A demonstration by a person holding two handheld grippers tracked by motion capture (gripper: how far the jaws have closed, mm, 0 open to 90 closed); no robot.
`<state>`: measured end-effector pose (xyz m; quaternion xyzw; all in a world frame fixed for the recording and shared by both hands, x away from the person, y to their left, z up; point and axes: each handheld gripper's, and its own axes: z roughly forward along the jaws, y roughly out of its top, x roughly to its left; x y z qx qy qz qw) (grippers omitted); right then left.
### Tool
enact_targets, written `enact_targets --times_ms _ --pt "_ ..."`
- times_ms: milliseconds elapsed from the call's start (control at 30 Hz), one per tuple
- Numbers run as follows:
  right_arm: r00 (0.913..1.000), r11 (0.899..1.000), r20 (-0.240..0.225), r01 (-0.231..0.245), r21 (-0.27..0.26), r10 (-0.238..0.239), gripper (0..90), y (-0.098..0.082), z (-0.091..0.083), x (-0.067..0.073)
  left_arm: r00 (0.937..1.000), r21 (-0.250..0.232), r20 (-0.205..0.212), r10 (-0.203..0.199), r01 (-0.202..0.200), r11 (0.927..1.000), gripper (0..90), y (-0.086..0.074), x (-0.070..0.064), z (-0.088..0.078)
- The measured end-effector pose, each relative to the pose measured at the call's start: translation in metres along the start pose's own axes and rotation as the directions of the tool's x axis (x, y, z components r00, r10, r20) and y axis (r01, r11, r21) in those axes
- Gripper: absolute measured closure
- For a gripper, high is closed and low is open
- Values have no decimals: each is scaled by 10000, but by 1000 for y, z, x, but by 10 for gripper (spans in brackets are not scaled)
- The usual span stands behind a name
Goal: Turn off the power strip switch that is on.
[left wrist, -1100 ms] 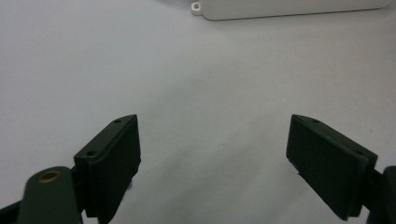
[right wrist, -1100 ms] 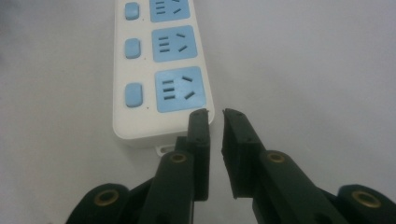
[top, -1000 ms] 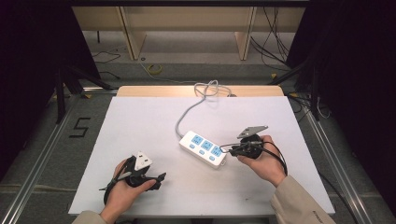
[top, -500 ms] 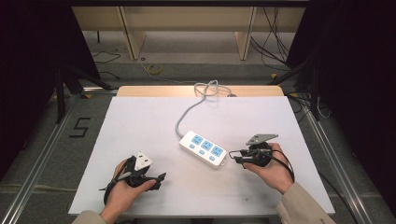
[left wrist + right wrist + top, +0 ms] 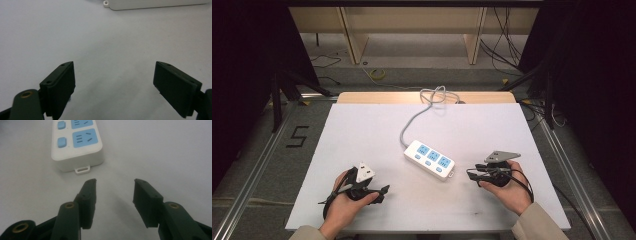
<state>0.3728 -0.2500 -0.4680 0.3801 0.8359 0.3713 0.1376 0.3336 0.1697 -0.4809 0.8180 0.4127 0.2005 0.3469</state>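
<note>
In the high view, the right hand-held gripper (image 5: 472,174) had drawn back from the white power strip (image 5: 430,159) over the last second, sliding toward the person and the right edge of the bench (image 5: 362,125), and now sat just off the strip's near end, tips pointing at it. The left hand-held gripper (image 5: 382,190) had stayed where it was, near the front left, well apart from the strip. I judged this a retreat after a touch or a re-aim, with no grasp made yet. The strip lay slanted mid-bench, its cord (image 5: 412,122) trailing to the far edge. In the left gripper view, the left hand-held gripper (image 5: 113,82) was spread wide over bare bench, released and holding nothing, the strip's edge (image 5: 155,3) far ahead. In the right gripper view, the right hand-held gripper (image 5: 114,186) stood partly open and empty, the strip's end (image 5: 77,150) with its small hanging tab (image 5: 82,169) just beyond the tips, not touching.
</note>
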Motion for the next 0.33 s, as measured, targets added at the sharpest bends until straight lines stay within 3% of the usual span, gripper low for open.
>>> enact_targets --times_ms 333 --pt "10000 9995 26 -83 -289 84 535 -3 -3 0 10000 -8 9 42 -42 10000 177 1 0 0"
